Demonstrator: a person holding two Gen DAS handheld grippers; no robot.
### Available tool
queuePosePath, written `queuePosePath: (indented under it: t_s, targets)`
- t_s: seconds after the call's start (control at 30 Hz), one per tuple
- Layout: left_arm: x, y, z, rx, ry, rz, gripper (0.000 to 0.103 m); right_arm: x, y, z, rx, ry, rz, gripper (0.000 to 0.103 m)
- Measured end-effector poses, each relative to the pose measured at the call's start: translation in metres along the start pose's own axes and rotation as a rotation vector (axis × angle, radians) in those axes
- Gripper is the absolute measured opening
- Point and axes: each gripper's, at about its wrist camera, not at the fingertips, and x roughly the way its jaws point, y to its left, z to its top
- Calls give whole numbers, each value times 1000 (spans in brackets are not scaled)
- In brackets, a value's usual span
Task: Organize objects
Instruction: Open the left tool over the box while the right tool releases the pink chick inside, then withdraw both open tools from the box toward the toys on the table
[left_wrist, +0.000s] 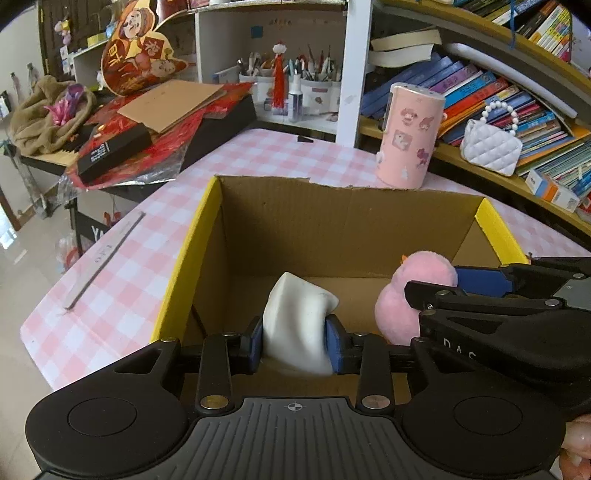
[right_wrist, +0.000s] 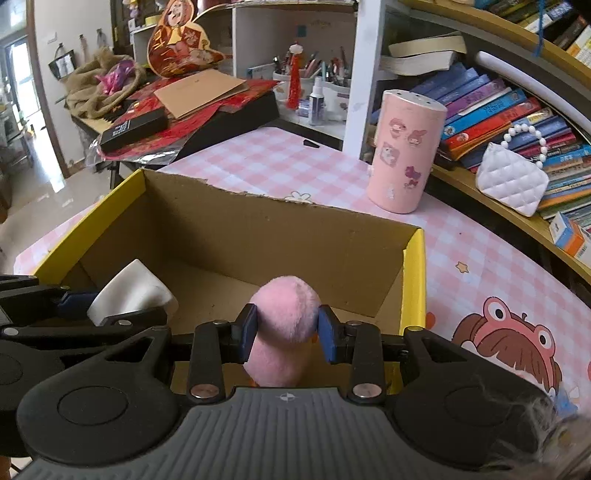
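My right gripper (right_wrist: 286, 334) clamps the pink plush (right_wrist: 284, 314) over the box (right_wrist: 413, 280); the left gripper (right_wrist: 92, 306) pinches a white object (right_wrist: 133, 291).

A table (right_wrist: 480, 251) with a pink-and-white checked cloth stands against crowded bookshelves (right_wrist: 517, 110). A white cubby shelf (left_wrist: 273, 48) sits behind its far edge. Daylight gleams on the pale tiled floor (right_wrist: 40, 206).

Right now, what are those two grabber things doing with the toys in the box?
A person is tidying up with a grabber in each hand. The left gripper squeezes a soft white object, and the right gripper squeezes a pink plush toy. Both toys hang inside the open cardboard box on the pink checked table, neither let go yet.
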Motion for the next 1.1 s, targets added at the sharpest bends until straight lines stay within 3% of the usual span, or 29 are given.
queuePosePath:
  t_s: [0.3,0.4,0.47,0.53,0.57,0.7,0.87,1.1]
  targets:
    - [3,2,2,-16,10,5,34,1,-1,3,5,5,3,34]
    - [-5,2,1,-30,-4,0,38,-5,-4,-1,26,-37,-5,38]
    - [-19,3,-1,-32,-56,-13,51,-15,-8,-2,58,-81,-19,39]
    - [-35,4,-1,-27,-128,15,80,-26,-14,-3,99,-116,-28,40]
    - [-43,5,-2,-25,-165,14,82,-34,-16,-4,117,-144,-34,43]
    - [-76,8,-3,-28,-264,-15,83,-68,-17,-10,154,-226,-81,44]
    - [-111,16,-19,-55,-315,-49,88,-117,-8,-33,187,-323,-149,46]
    - [-139,33,-54,-87,-340,-71,89,-160,10,-91,255,-323,-239,50]
